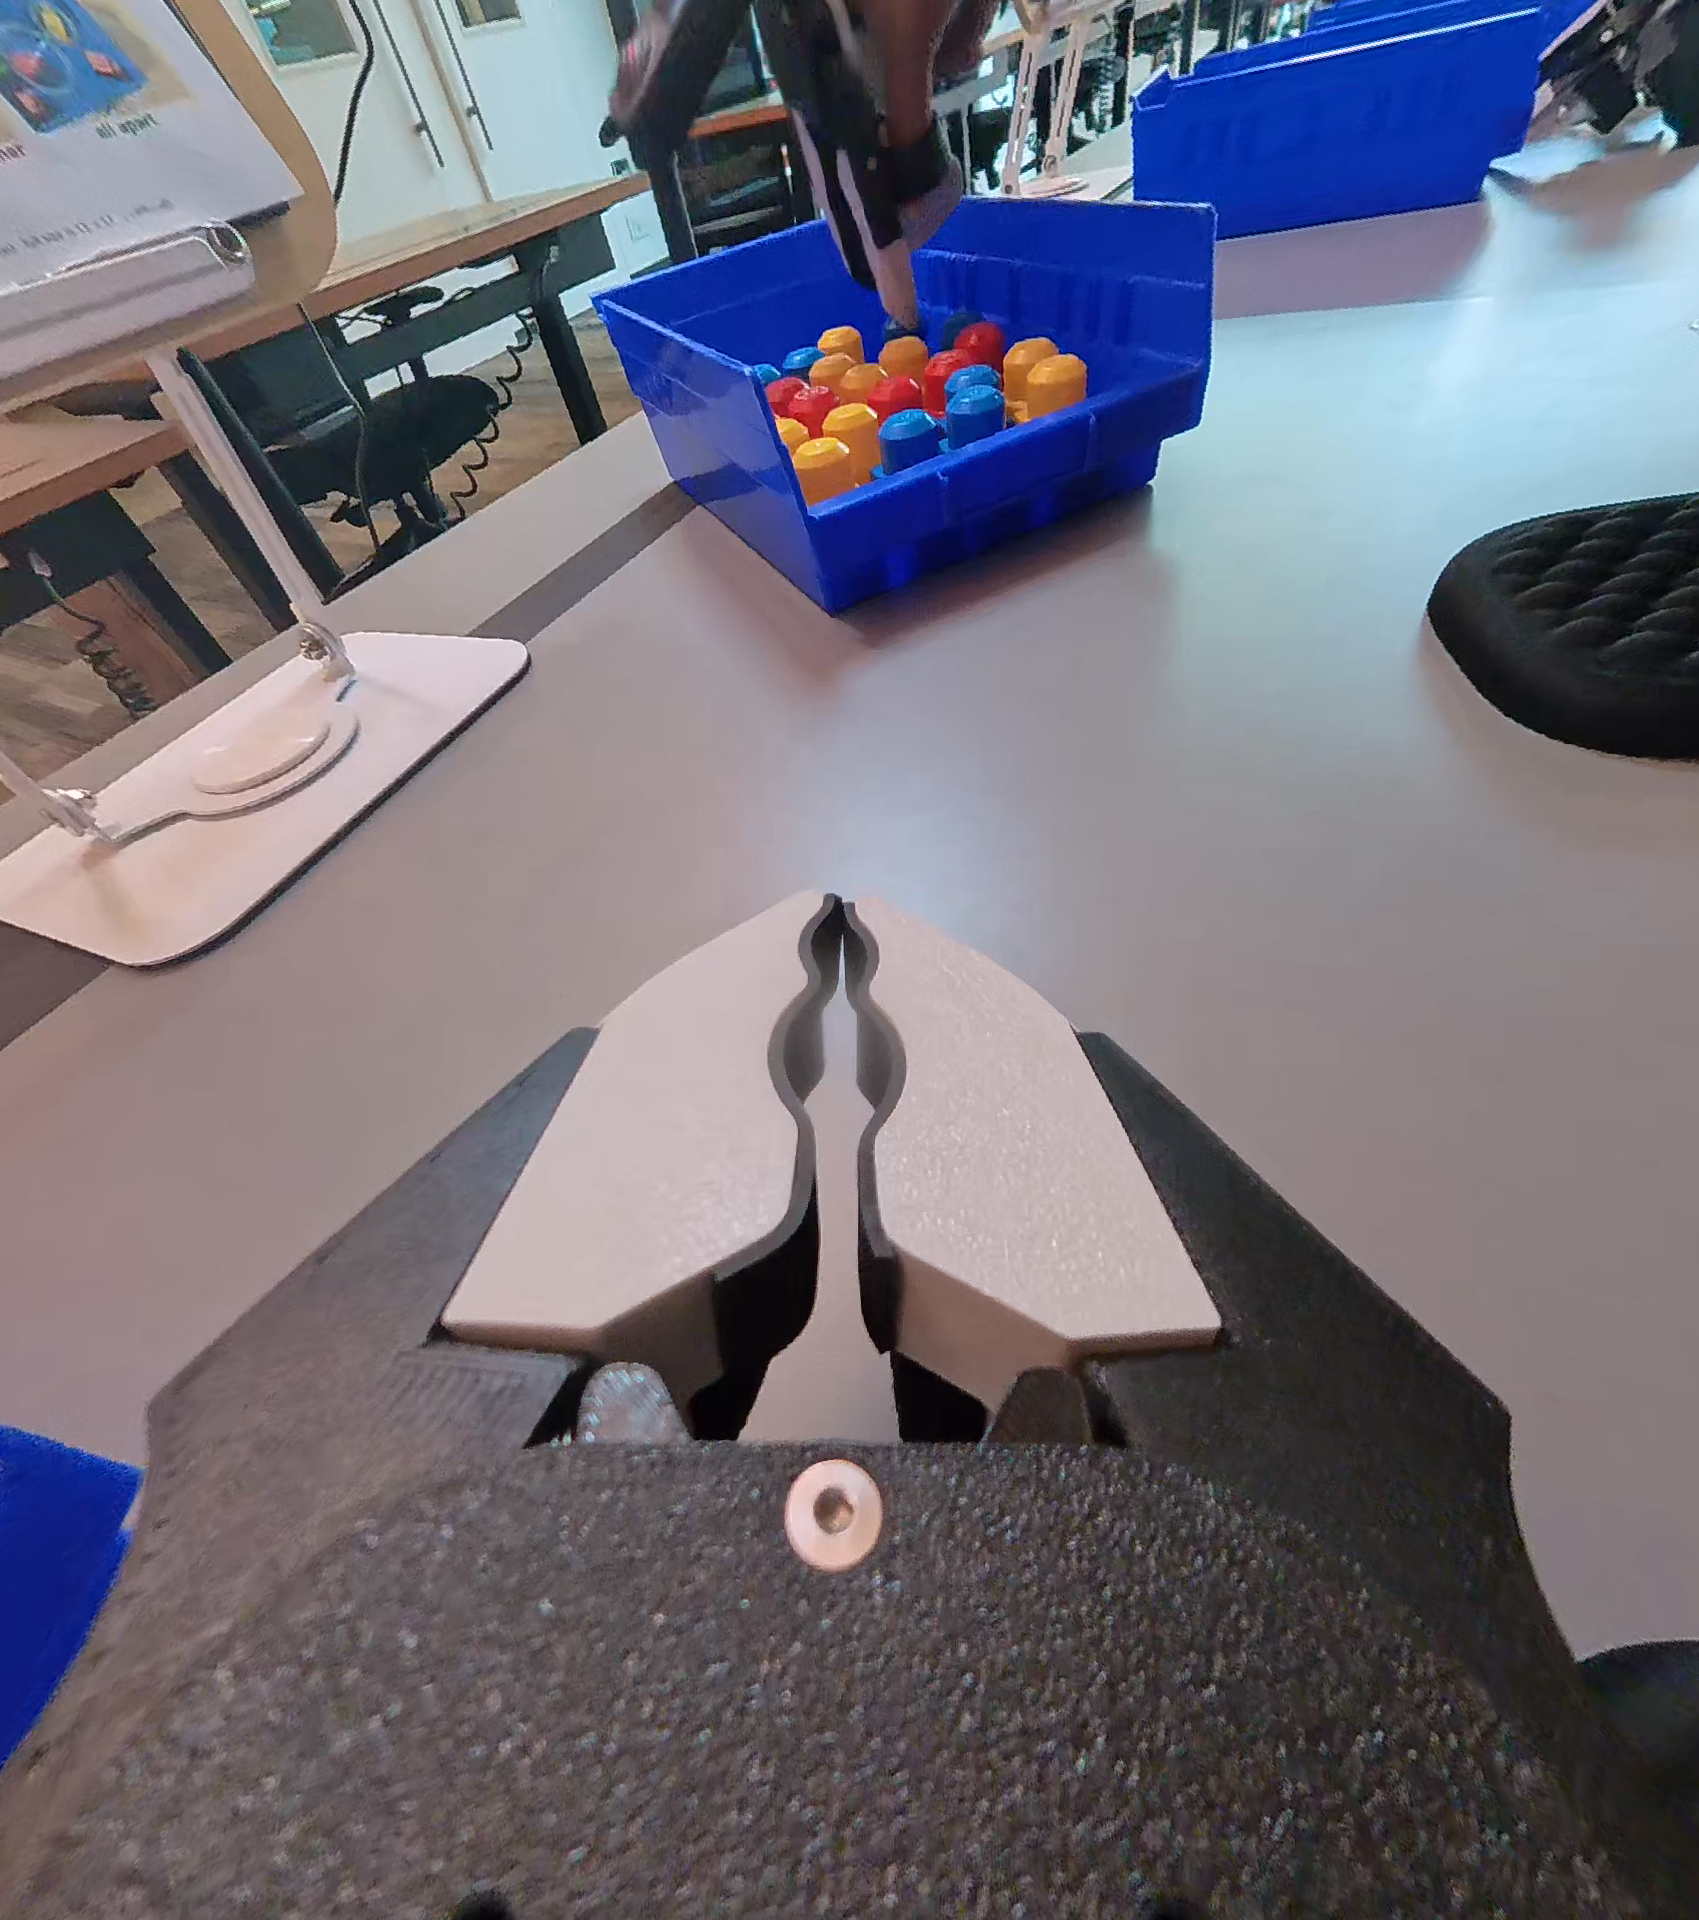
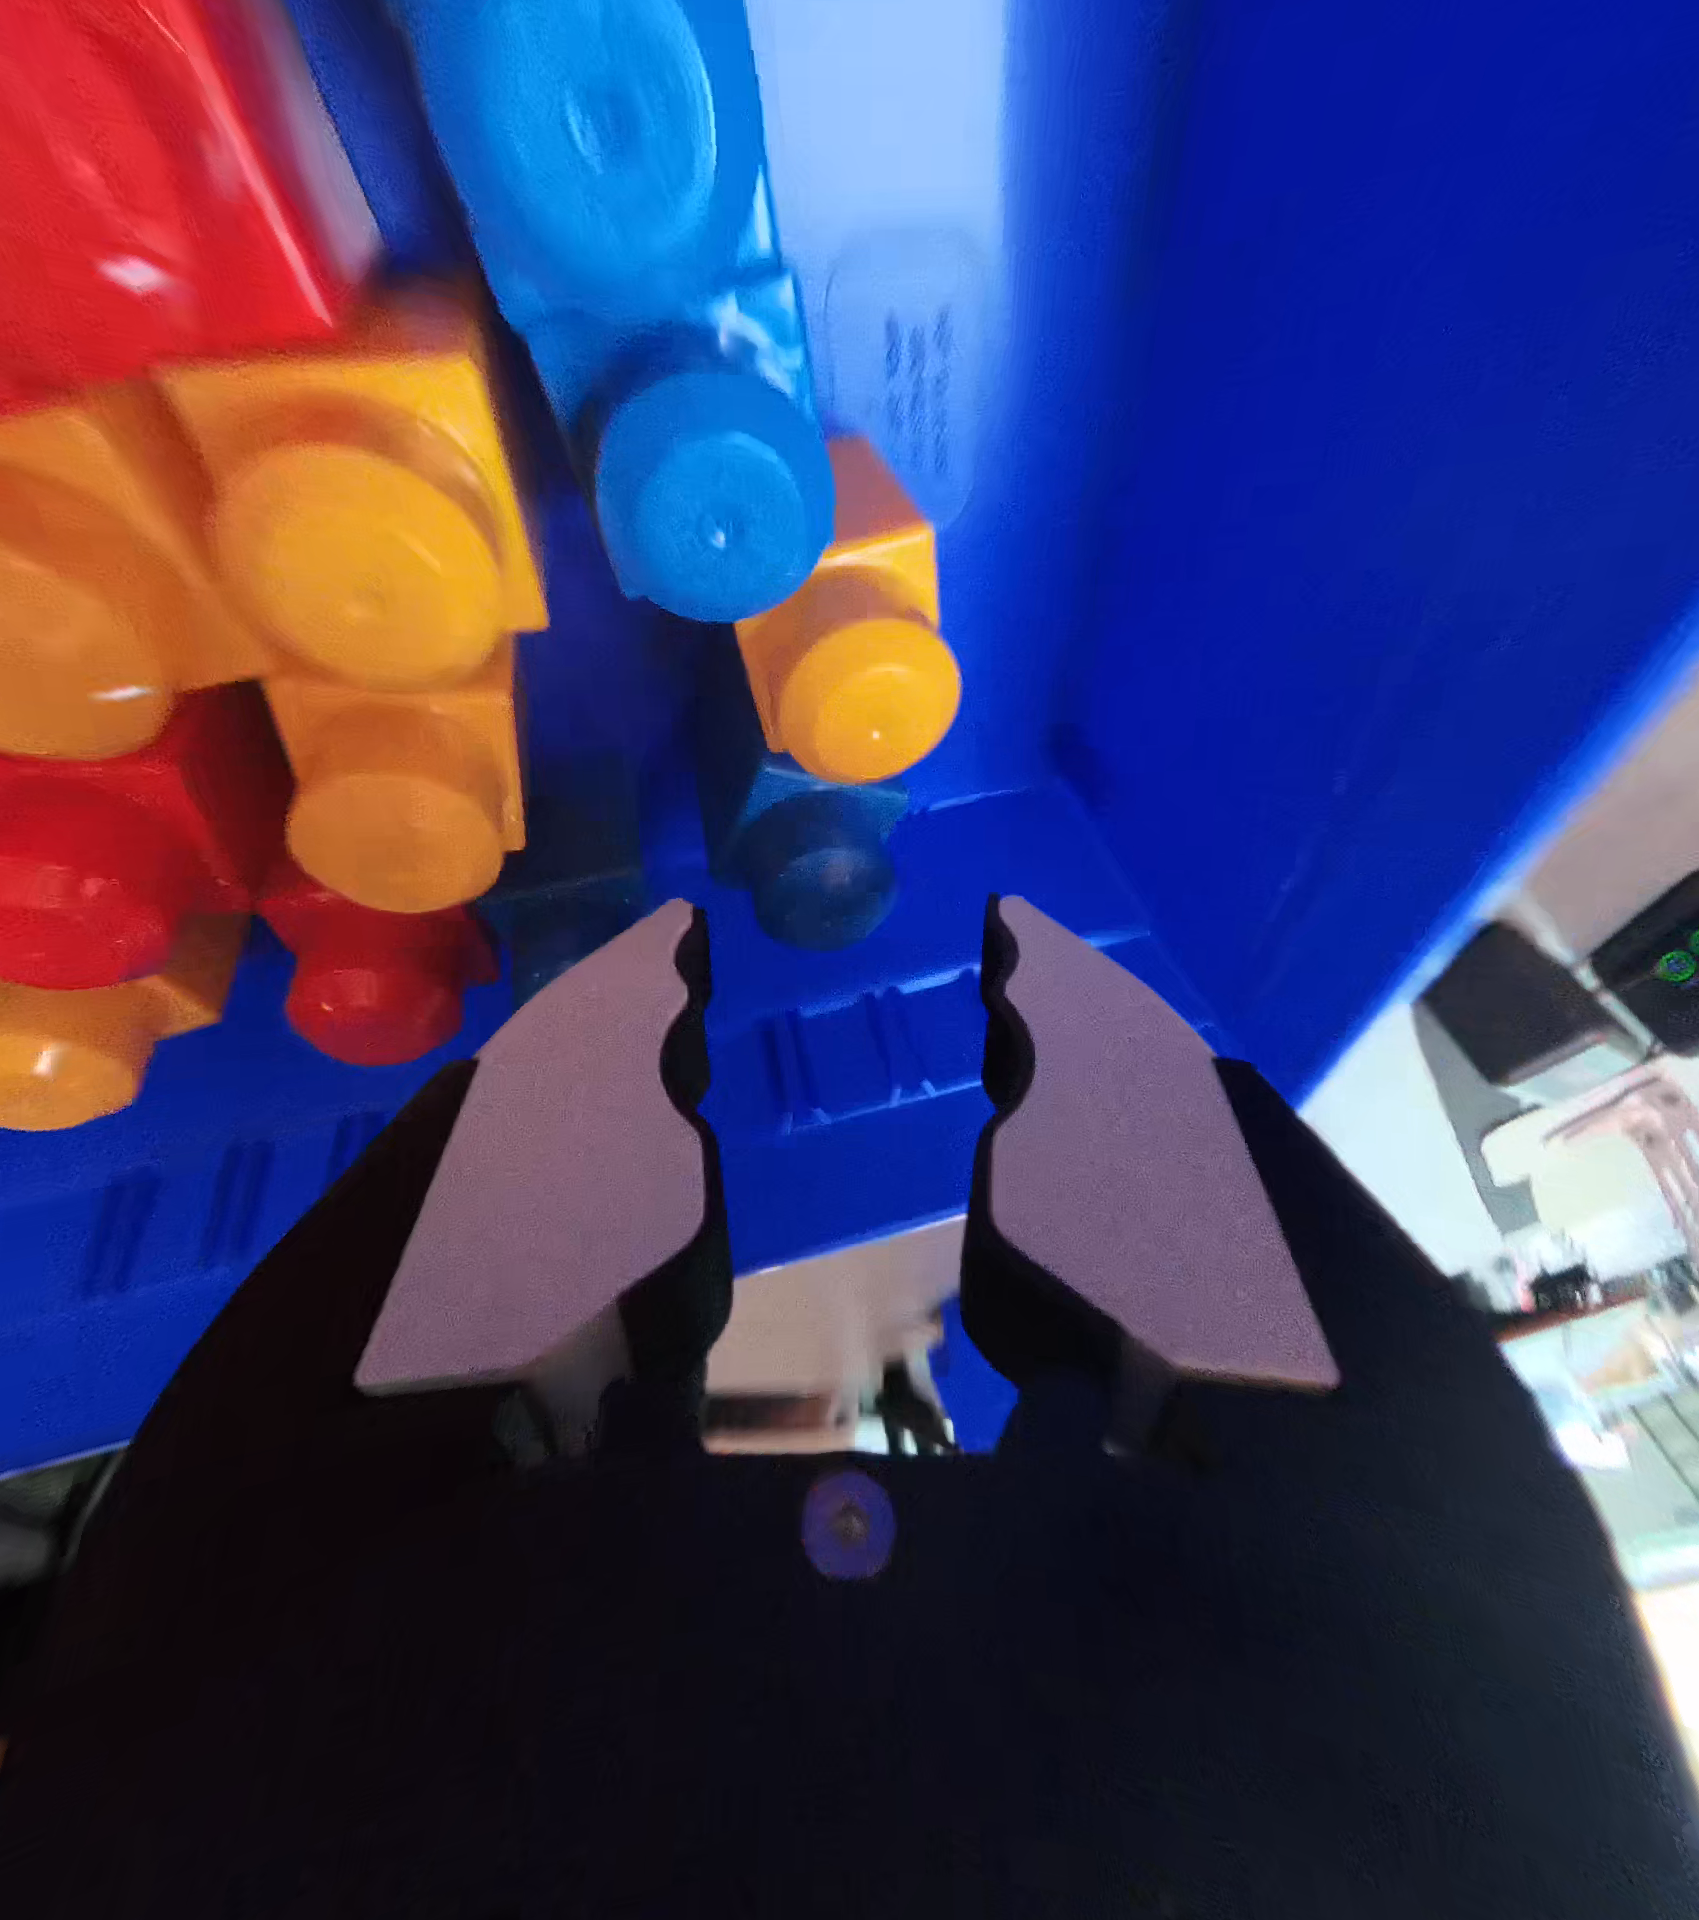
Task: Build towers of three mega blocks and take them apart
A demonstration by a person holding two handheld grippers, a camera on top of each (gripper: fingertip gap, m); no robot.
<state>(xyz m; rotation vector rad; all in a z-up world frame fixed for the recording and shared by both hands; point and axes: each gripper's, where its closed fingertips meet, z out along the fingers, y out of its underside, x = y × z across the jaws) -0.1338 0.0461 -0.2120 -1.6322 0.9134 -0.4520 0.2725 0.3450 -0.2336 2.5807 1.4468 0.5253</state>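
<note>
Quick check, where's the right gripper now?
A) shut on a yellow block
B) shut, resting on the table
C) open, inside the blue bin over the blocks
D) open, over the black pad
C: the right gripper has its jaws apart and empty, down in the blue bin beside the blocks; the left wrist view also shows it reaching in.

Showing 2 grippers (image 1: pixel 840 914), 1 blue bin (image 1: pixel 928 540) w/ approx. 20 mega blocks (image 1: pixel 912 400), 1 stand (image 1: pixel 253 769), 1 black pad (image 1: pixel 1645 623).
</note>
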